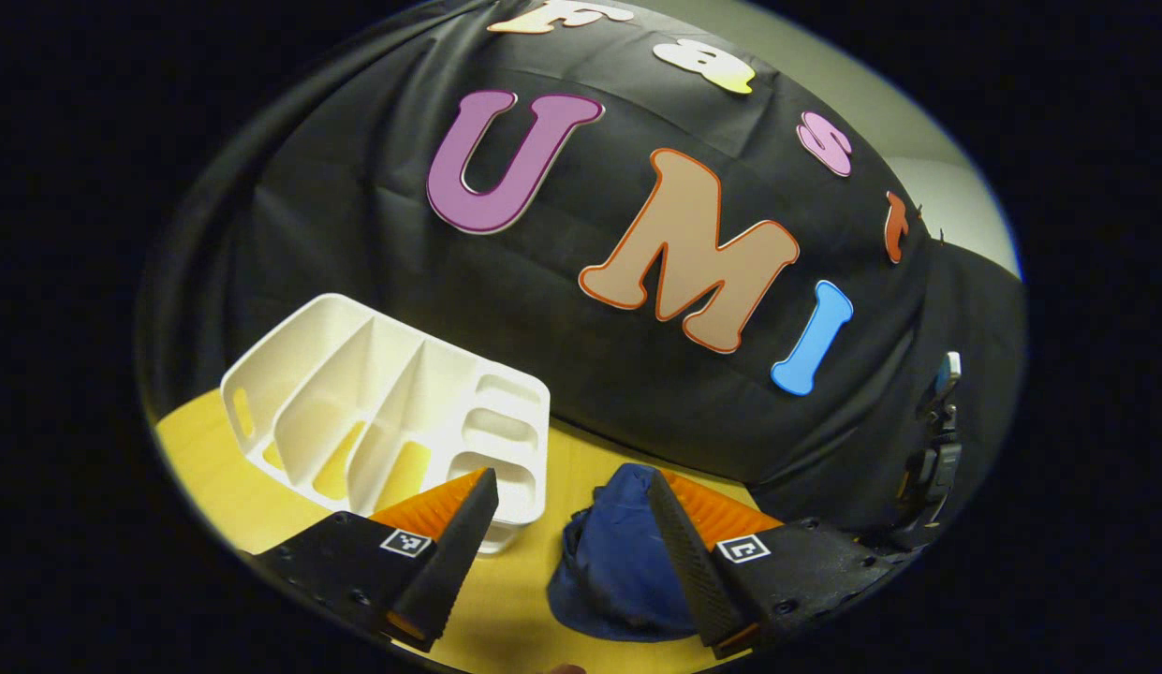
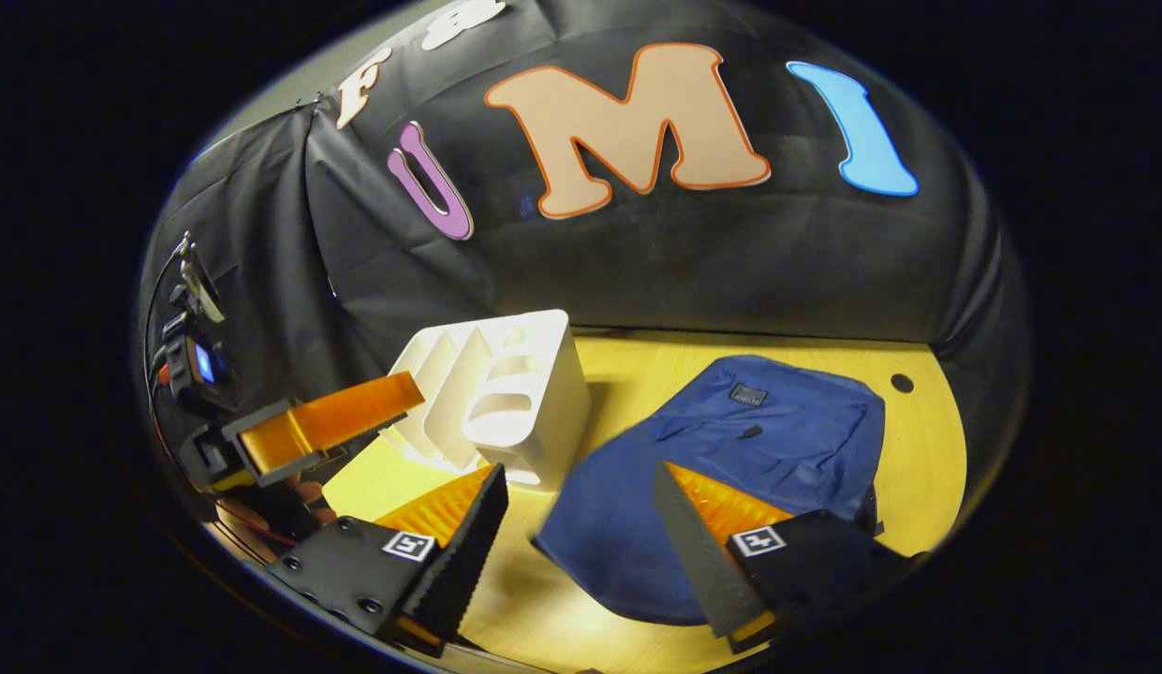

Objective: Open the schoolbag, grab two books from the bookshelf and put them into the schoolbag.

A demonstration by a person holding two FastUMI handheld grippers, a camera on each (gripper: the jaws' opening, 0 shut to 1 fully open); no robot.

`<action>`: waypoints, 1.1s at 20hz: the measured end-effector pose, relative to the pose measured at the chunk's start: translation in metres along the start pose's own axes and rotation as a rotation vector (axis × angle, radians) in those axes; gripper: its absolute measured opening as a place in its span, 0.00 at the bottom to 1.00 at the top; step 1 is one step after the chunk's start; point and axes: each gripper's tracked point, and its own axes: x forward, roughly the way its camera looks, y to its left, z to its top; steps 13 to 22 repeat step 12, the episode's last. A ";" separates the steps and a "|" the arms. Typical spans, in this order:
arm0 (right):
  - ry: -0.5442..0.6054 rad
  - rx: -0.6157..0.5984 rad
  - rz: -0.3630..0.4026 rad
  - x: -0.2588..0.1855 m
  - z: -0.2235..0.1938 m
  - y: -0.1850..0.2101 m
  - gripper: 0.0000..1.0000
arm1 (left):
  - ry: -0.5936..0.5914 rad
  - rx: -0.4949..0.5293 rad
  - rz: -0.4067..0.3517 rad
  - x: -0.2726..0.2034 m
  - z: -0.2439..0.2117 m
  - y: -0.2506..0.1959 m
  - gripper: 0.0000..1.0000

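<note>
Blue fabric schoolbag (image 2: 730, 468) lies flat on the yellow wooden tabletop (image 2: 918, 468), just right of the white plastic slotted bookshelf (image 2: 506, 393) as I see it in the right gripper view; can't tell if the zip's open. My right gripper (image 2: 581, 534) hangs w/ fingers spread wide, holding nothing, above the bag's near edge. My left gripper (image 1: 566, 534) is likewise wide apart and empty, bookshelf (image 1: 384, 412) ahead-left and bag (image 1: 618, 562) ahead-right; it also shows at the left of the right gripper view (image 2: 309, 426).

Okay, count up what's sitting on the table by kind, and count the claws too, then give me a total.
White bookshelf organizer: 1
Blue schoolbag: 1
Claws: 2, the left claw and the right claw, both open
Total: 4
No books can be seen in the organizer's slots.
</note>
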 end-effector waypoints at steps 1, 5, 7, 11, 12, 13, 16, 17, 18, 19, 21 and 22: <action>-0.045 -0.015 -0.025 -0.005 0.005 -0.003 1.00 | -0.014 0.025 0.022 -0.003 0.008 0.008 0.94; -0.226 0.004 -0.121 -0.021 0.034 -0.013 1.00 | -0.118 0.199 0.099 -0.013 0.048 0.033 0.94; -0.342 0.022 -0.167 -0.033 0.058 -0.019 1.00 | -0.188 0.253 0.127 -0.019 0.072 0.038 0.94; -0.498 0.011 -0.281 -0.052 0.086 -0.030 0.99 | -0.306 0.305 0.174 -0.031 0.108 0.044 0.90; -0.517 0.000 -0.295 -0.056 0.090 -0.030 0.99 | -0.316 0.319 0.181 -0.032 0.111 0.047 0.94; -0.517 0.000 -0.295 -0.056 0.090 -0.030 0.99 | -0.316 0.319 0.181 -0.032 0.111 0.047 0.94; -0.517 0.000 -0.295 -0.056 0.090 -0.030 0.99 | -0.316 0.319 0.181 -0.032 0.111 0.047 0.94; -0.517 0.000 -0.295 -0.056 0.090 -0.030 0.99 | -0.316 0.319 0.181 -0.032 0.111 0.047 0.94; -0.517 0.000 -0.295 -0.056 0.090 -0.030 0.99 | -0.316 0.319 0.181 -0.032 0.111 0.047 0.94; -0.517 0.000 -0.295 -0.056 0.090 -0.030 0.99 | -0.316 0.319 0.181 -0.032 0.111 0.047 0.94; -0.517 0.000 -0.295 -0.056 0.090 -0.030 0.99 | -0.316 0.319 0.181 -0.032 0.111 0.047 0.94; -0.517 0.000 -0.295 -0.056 0.090 -0.030 0.99 | -0.316 0.319 0.181 -0.032 0.111 0.047 0.94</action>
